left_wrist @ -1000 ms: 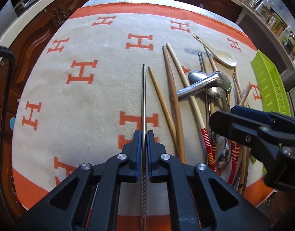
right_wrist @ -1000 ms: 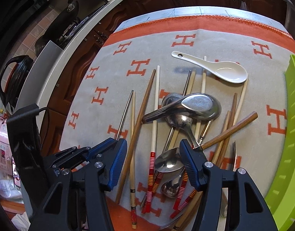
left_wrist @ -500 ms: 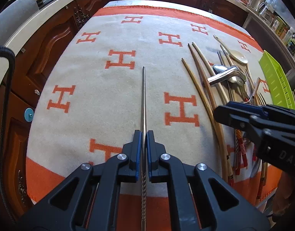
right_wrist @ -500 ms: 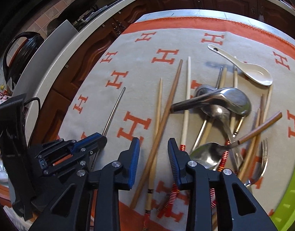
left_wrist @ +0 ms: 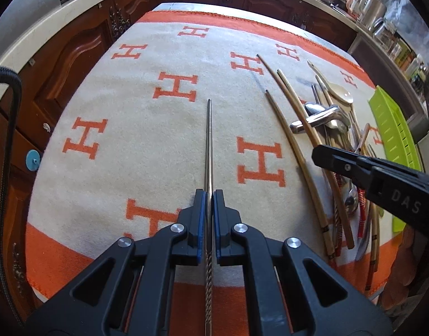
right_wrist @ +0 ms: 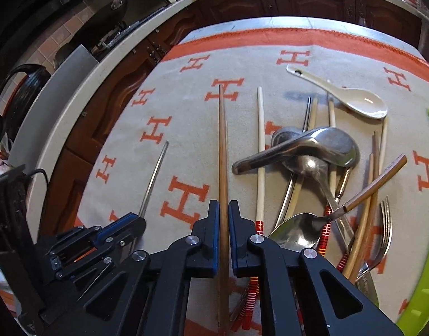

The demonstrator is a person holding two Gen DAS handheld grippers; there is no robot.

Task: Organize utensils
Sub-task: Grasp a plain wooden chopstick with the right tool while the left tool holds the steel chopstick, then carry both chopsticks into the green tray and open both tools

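My left gripper (left_wrist: 209, 196) is shut on a thin metal chopstick (left_wrist: 209, 145) that points forward over the cloth; it also shows in the right wrist view (right_wrist: 154, 176). My right gripper (right_wrist: 223, 205) is shut on a brown wooden chopstick (right_wrist: 222, 145). A pile of utensils lies to the right: several chopsticks, a steel ladle (right_wrist: 312, 145), a white ceramic spoon (right_wrist: 354, 100), a steel spoon (right_wrist: 295, 232) and a fork (right_wrist: 383, 224). The right gripper's body shows in the left wrist view (left_wrist: 382, 176).
A beige cloth with orange H marks (left_wrist: 130, 106) covers the table. A lime green tray (left_wrist: 393, 131) stands at the right edge; its rim shows in the right wrist view (right_wrist: 421, 294). Dark wooden cabinets (left_wrist: 74, 56) lie beyond the table's left edge.
My right gripper has moved left from over the pile and shut on the brown wooden chopstick. My left gripper has carried the metal chopstick leftward, away from the pile.
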